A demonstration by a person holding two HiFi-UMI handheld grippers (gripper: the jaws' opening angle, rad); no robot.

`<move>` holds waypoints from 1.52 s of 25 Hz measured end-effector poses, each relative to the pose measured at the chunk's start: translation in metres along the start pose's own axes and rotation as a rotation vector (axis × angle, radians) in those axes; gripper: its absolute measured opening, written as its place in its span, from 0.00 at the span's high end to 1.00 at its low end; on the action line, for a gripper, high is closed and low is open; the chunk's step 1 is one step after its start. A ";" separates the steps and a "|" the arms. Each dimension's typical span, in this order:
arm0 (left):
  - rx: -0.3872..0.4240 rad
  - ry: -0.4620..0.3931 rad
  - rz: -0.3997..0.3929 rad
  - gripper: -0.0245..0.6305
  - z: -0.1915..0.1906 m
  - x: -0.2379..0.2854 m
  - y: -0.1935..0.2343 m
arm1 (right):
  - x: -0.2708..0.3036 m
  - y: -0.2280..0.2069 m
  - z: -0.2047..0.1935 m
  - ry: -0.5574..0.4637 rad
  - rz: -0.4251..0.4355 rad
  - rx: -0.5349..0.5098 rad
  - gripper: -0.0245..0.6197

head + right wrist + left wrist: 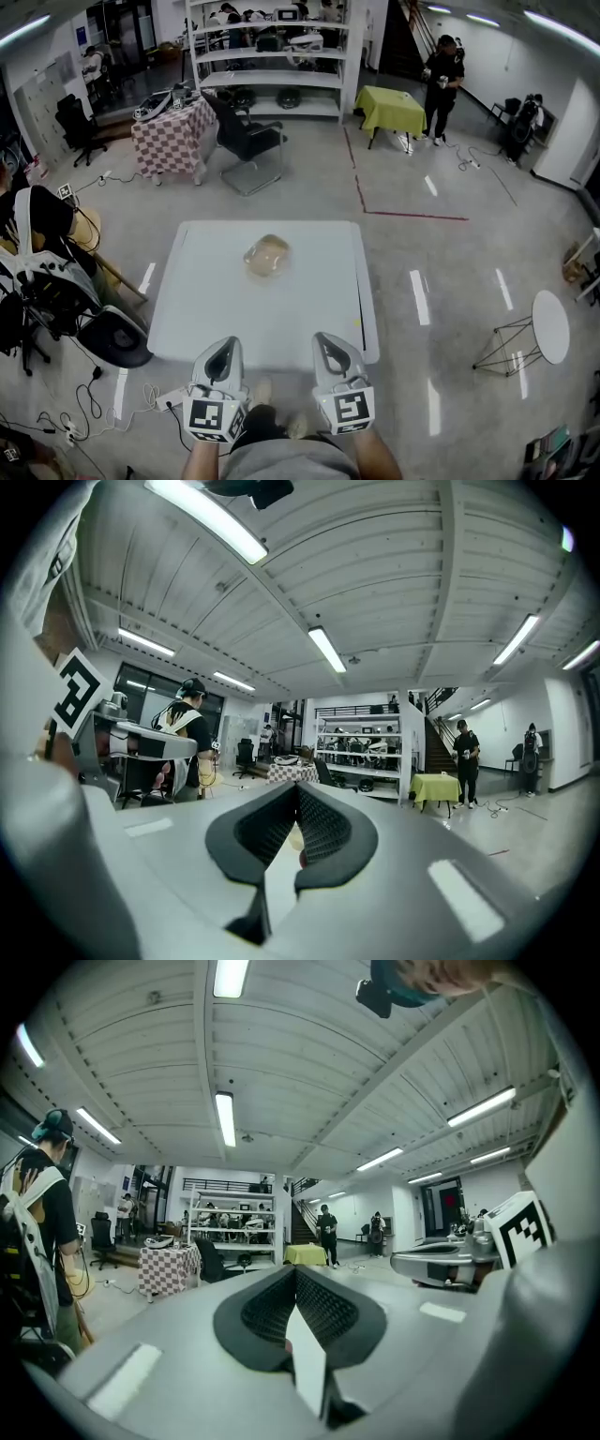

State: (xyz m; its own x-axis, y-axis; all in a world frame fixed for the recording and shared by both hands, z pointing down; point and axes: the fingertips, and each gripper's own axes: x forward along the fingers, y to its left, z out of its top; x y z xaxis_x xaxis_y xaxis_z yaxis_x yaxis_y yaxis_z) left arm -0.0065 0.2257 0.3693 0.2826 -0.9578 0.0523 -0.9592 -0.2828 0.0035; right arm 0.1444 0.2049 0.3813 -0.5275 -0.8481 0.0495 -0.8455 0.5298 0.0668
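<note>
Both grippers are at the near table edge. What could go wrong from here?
The left gripper and right gripper both have their jaws together. Reaching the clear bag that way would probably shove it across the table rather than grasp it.
The bag looks soft and glossy, so a pinch might slip off or crush what is inside.

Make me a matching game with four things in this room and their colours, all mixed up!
Things:
1 nearest table
2 office chair
3 table beside that chair
4 table by the standing person

Colours:
a yellow-green
b white
c black
d checked

Pairs: 1-b, 2-c, 3-d, 4-a
</note>
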 end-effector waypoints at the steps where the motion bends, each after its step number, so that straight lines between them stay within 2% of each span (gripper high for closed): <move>1: 0.000 0.000 0.003 0.94 -0.001 -0.001 0.000 | 0.000 0.000 0.000 -0.003 0.001 0.000 0.96; 11: 0.000 0.006 0.000 0.94 0.003 0.009 0.014 | 0.013 0.000 -0.005 0.038 -0.003 -0.005 0.96; 22: -0.010 0.024 -0.037 0.94 0.006 0.062 0.072 | 0.083 0.002 -0.006 0.070 -0.032 0.019 0.96; 29: -0.003 0.040 -0.106 0.94 0.005 0.111 0.111 | 0.137 0.000 -0.004 0.090 -0.080 0.012 0.96; 38: -0.007 0.043 -0.240 0.94 0.005 0.167 0.139 | 0.184 -0.006 -0.004 0.117 -0.191 0.023 0.96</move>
State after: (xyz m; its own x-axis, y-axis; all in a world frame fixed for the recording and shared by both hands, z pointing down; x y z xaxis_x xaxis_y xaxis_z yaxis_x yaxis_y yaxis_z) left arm -0.0929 0.0258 0.3741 0.5018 -0.8601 0.0920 -0.8647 -0.5016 0.0276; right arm 0.0525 0.0457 0.3937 -0.3460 -0.9256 0.1533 -0.9313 0.3586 0.0636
